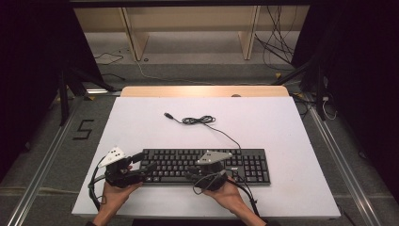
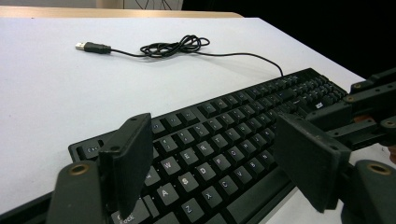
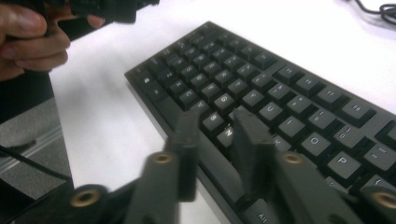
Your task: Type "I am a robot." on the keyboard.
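Observation:
A black keyboard (image 1: 244, 165) lies near the front edge of the white table (image 1: 141, 127). Its cable runs back to a loose coil (image 1: 197, 120) and a USB plug (image 1: 167, 114). My left gripper (image 1: 145, 163) sits at the keyboard's left end, and in the left gripper view (image 2: 212, 135) its jaws stand wide open above the letter keys (image 2: 205, 149). My right gripper (image 1: 192, 172) hovers over the keyboard's front middle. In the right gripper view (image 3: 215, 122) a narrow gap shows between its jaws, just above the keys (image 3: 261, 88), holding nothing.
A wooden strip (image 1: 202, 91) borders the table's far edge. Beyond it are shelf legs (image 1: 134, 37) and loose floor cables (image 1: 277, 47). A "5" (image 1: 83, 129) is marked on the floor at left. Metal rails (image 1: 42, 165) run along both sides.

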`<state>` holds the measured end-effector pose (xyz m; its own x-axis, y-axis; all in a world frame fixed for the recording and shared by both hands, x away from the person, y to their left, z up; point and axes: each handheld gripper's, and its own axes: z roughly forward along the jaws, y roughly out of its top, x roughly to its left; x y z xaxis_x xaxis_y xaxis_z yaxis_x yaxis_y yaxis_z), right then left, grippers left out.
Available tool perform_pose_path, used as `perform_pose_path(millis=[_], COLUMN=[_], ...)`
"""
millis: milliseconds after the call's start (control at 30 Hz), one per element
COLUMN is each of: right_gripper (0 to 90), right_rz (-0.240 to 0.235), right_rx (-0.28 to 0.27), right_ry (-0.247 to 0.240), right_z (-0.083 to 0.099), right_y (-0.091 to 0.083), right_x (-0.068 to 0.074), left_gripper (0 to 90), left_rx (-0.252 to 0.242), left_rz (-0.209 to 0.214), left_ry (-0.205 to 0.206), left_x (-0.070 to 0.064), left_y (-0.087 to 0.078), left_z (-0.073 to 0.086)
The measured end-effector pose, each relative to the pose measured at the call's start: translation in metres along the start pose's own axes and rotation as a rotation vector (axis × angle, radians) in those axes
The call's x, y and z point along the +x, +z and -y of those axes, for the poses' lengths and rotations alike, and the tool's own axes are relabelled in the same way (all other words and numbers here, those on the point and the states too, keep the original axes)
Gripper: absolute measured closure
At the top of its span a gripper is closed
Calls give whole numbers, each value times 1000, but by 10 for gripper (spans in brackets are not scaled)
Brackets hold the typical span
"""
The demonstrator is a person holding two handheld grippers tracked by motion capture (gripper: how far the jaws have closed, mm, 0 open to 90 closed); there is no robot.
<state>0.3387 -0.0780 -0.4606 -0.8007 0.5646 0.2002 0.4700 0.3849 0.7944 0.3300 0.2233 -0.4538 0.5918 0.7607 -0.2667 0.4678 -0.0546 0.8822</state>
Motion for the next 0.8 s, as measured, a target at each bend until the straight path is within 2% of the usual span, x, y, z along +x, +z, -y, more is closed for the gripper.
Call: perform_pose_path(millis=[200,800], right_gripper=[895,900], right_rz=[2,47], right_rx=[38,119], right_ry=[-16,-35], right_z=[3,9], right_y=[7,26], right_x=[2,0], left_gripper=[282,282], left_rx=[2,2], left_rz=[0,1], left_ry=[1,1], left_x=[0,0], left_y=[0,0], left_z=[0,0])
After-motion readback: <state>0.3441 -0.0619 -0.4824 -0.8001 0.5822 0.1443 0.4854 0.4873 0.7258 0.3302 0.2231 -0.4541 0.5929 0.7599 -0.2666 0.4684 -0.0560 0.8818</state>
